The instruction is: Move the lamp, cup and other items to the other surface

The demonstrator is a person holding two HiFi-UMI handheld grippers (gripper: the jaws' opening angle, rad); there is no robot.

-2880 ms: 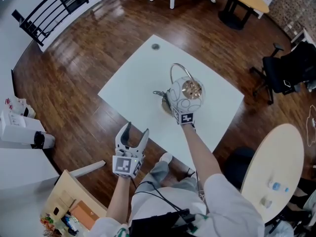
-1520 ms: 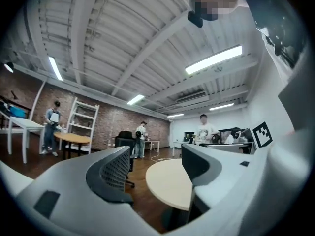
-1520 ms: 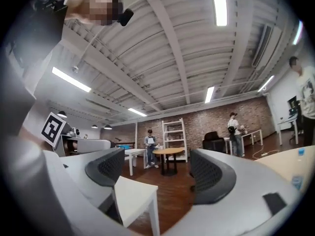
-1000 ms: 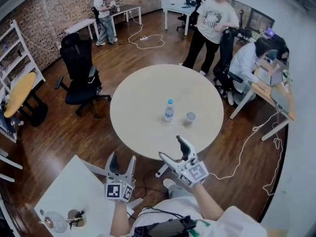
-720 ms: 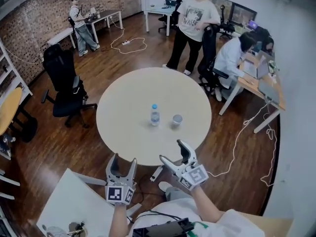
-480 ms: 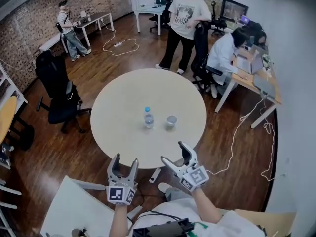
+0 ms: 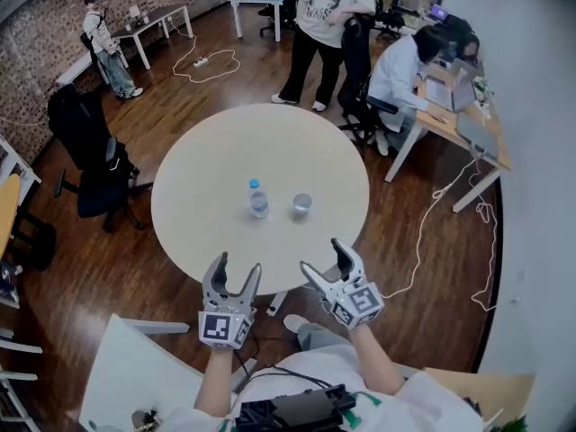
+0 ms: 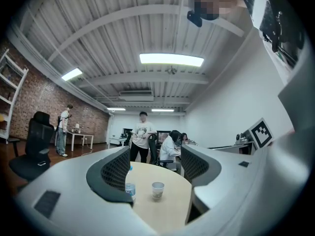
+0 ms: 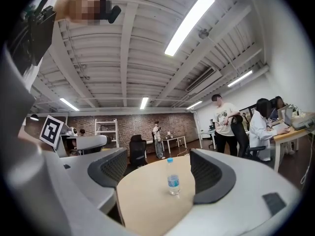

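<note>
The step in hand looks like the approach to the large round beige table (image 7: pixel 207 160), to fetch what stands on it. Both tools are level and short of the near rim. The left gripper (image 7: pixel 236 266) has its jaws spread with nothing between them. The right gripper (image 7: pixel 326 257) has its jaws wide too; they have just been closing a little, on nothing.

To do it well, each tool should probably take the nearer item. The clear plastic water bottle with a blue cap (image 7: pixel 258 199) lines up with the left one, and the small pale paper cup (image 7: pixel 301 205) with the right. The two stand near each other at the table's middle, so the jaws need to come in from the outer sides and stay apart. The cup looks light, so a soft squeeze low on its wall seems wise.

The room is an open office with a dark wooden floor (image 7: pixel 180 88) and a brick wall (image 7: pixel 18 79). A white square table (image 7: pixel 117 367) sits behind at lower left; the lamp cannot be made out there. A black office chair (image 7: pixel 90 147) stands left of the round table.
</note>
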